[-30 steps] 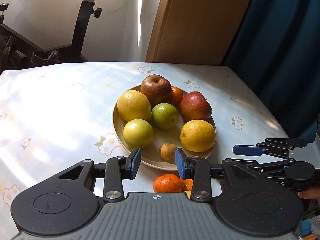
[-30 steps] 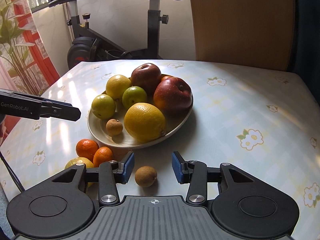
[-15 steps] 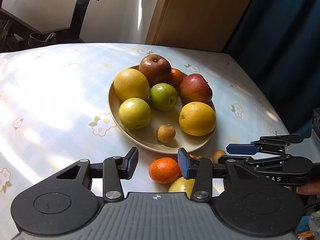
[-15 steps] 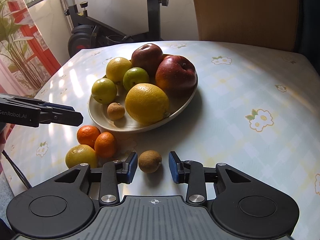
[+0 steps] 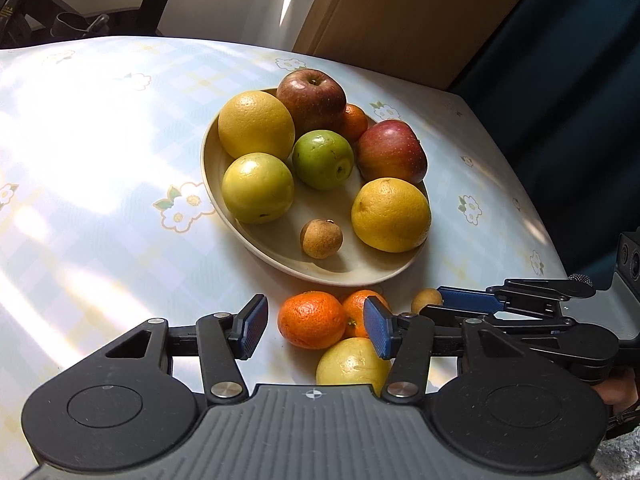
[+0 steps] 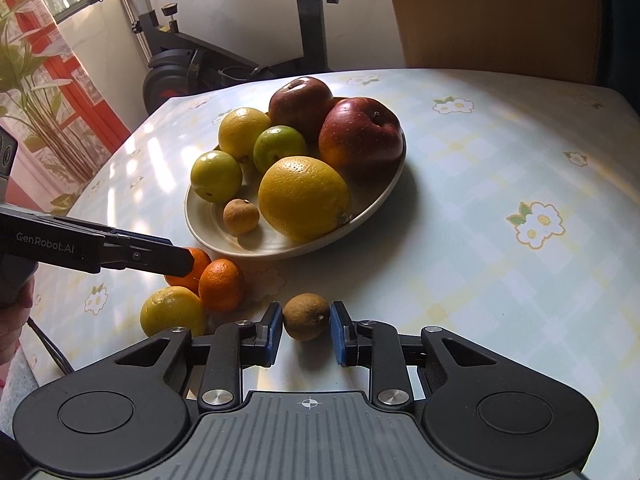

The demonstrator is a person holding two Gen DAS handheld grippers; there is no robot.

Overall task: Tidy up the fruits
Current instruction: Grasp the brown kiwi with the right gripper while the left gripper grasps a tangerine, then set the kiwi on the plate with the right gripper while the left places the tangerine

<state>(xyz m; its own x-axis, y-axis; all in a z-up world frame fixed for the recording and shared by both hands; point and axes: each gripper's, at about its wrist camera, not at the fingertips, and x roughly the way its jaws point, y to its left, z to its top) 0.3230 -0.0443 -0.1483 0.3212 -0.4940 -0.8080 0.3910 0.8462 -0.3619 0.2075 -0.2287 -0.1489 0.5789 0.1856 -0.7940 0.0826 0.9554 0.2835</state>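
A cream plate on the flowered tablecloth holds red apples, big yellow oranges, green fruits, a tangerine and a small brown fruit. Loose in front of it lie two tangerines, a yellow citrus and another small brown fruit. My right gripper is shut on that loose brown fruit, one pad on each side. My left gripper hangs low with its jaws opening; the nearer tangerine sits between them, untouched by the pads. The left fingers cross in front of the tangerines in the right wrist view.
An exercise bike stands beyond the table's far edge, next to a wooden panel and a dark blue curtain. A potted plant is at the left. A hand holds the left gripper's handle.
My left gripper has sunk toward the loose fruits and its jaws have widened around the tangerine. My right jaws have closed onto the small brown fruit.
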